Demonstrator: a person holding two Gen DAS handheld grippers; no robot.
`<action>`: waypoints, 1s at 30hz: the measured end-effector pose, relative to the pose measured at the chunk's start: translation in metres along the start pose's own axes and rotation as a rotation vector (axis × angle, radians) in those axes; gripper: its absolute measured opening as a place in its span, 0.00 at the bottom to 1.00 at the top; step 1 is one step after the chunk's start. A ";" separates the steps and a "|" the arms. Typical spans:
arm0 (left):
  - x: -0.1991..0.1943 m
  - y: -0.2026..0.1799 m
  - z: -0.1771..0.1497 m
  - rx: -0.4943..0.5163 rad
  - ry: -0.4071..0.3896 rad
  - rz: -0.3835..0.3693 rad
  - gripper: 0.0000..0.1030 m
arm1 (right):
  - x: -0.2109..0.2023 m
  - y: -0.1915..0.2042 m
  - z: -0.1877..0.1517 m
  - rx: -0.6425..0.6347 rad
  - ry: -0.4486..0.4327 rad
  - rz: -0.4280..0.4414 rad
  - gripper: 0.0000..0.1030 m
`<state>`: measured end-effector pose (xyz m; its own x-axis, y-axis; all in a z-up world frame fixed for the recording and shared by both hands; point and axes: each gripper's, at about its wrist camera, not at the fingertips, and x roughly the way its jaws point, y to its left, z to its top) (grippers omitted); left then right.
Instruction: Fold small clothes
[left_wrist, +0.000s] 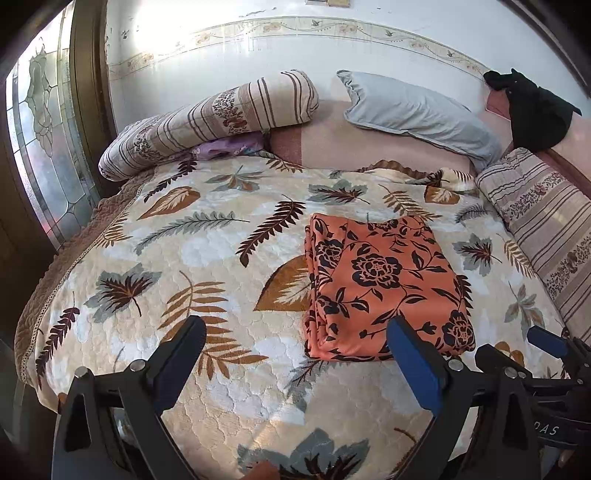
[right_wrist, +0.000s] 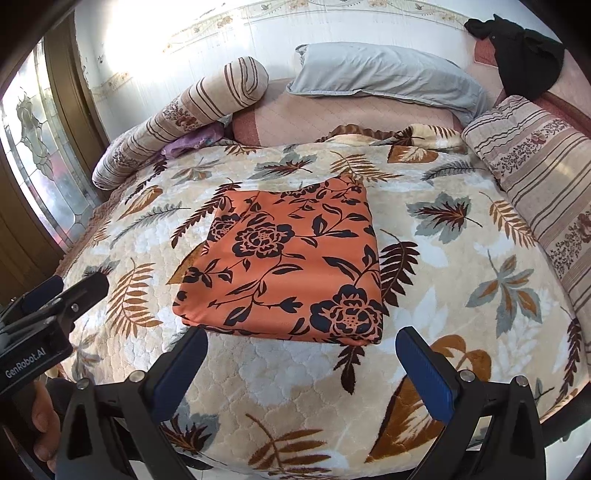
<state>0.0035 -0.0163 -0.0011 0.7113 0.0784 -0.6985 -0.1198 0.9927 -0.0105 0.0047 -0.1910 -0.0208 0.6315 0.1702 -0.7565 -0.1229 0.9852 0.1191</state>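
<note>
An orange cloth with dark flower print (left_wrist: 388, 284) lies folded into a neat rectangle on the leaf-patterned bedspread (left_wrist: 221, 258). It also shows in the right wrist view (right_wrist: 291, 266), flat and centred. My left gripper (left_wrist: 295, 332) is open and empty, above the bed just short of the cloth's near left corner. My right gripper (right_wrist: 301, 343) is open and empty, just short of the cloth's near edge. The right gripper shows at the left wrist view's lower right (left_wrist: 546, 343); the left one at the right wrist view's left (right_wrist: 74, 291).
Striped bolsters (left_wrist: 207, 122) (right_wrist: 543, 173), a grey pillow (left_wrist: 417, 110) and a purple cloth (left_wrist: 229, 147) lie at the bed's head. A black garment (left_wrist: 535, 110) hangs at the far right. A glass door (left_wrist: 48, 147) stands left.
</note>
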 end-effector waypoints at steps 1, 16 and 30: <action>0.000 0.000 0.000 -0.001 0.002 0.000 0.95 | -0.001 0.000 0.000 0.000 -0.003 -0.007 1.00; 0.003 -0.003 0.001 0.015 0.005 0.001 0.95 | -0.004 -0.001 0.004 -0.016 -0.021 -0.027 1.00; 0.008 -0.009 0.004 0.016 0.012 -0.028 0.95 | -0.002 -0.002 0.006 -0.017 -0.024 -0.031 1.00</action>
<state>0.0136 -0.0241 -0.0036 0.7055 0.0500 -0.7069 -0.0889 0.9959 -0.0182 0.0080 -0.1930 -0.0152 0.6534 0.1402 -0.7439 -0.1160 0.9896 0.0845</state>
